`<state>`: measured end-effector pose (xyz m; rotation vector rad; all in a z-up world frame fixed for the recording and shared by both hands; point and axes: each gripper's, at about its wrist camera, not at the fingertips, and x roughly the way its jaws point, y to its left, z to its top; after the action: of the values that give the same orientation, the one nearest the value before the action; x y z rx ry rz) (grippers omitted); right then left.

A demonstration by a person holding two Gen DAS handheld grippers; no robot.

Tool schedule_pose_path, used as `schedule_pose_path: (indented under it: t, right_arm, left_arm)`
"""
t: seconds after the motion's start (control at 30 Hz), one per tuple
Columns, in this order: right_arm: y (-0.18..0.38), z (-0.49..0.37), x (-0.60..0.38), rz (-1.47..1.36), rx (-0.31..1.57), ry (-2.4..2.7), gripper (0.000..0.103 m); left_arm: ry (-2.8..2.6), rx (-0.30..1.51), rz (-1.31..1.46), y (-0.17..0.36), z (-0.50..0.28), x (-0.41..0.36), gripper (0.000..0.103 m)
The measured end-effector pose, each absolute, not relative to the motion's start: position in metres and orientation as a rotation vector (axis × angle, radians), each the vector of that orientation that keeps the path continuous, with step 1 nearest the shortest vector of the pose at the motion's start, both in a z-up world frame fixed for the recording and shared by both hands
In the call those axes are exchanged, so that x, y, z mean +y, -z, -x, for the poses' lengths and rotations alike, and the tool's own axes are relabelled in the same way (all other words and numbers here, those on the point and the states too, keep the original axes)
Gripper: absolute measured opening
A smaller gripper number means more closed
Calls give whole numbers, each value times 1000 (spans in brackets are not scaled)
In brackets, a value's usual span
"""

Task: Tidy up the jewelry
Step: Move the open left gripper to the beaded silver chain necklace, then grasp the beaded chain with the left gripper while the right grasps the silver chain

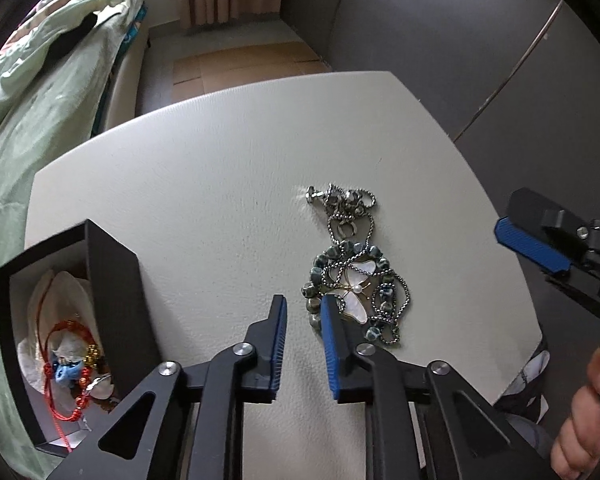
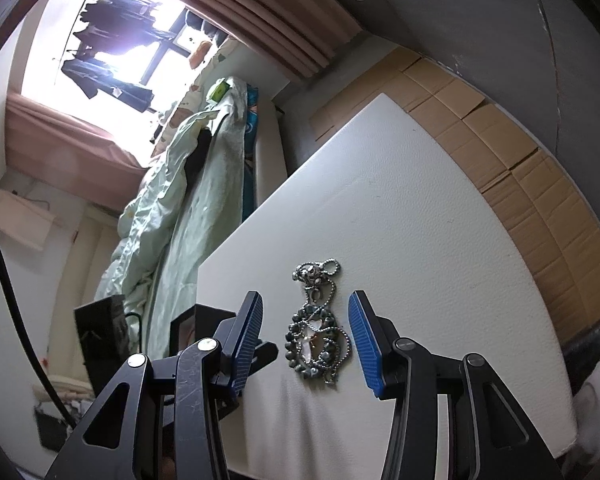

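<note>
A tangled necklace pile (image 1: 352, 268) lies on the white table (image 1: 204, 184). Left gripper (image 1: 304, 312), fingers apart, hovers just beside it, possibly touching; right gripper (image 2: 306, 322), fingers apart, frames it. A black jewelry box (image 1: 112, 280) sits left.

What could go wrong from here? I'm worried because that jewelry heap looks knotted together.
1. The ball chain, bead bracelet and butterfly pendant lie tangled, so lifting one would probably drag the rest.
2. The left gripper is open at the heap's edge; closing there may catch only a bead and slip.
3. The black box already holds a red cord; added pieces could snag it.
</note>
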<state>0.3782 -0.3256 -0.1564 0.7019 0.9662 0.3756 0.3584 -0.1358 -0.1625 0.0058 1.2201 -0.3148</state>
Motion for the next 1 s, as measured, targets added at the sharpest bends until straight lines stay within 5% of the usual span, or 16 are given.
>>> schedule_pose_path:
  t: [0.6,1.0]
  right_arm:
    - [157,-379,-328,-703,968,-375,46]
    - [158,-381,-319,-679,985,-392,46]
  left_arm:
    - [309,1235,-25,170,-357,-142,10]
    - [347,1121,16,116,-346,-127,9]
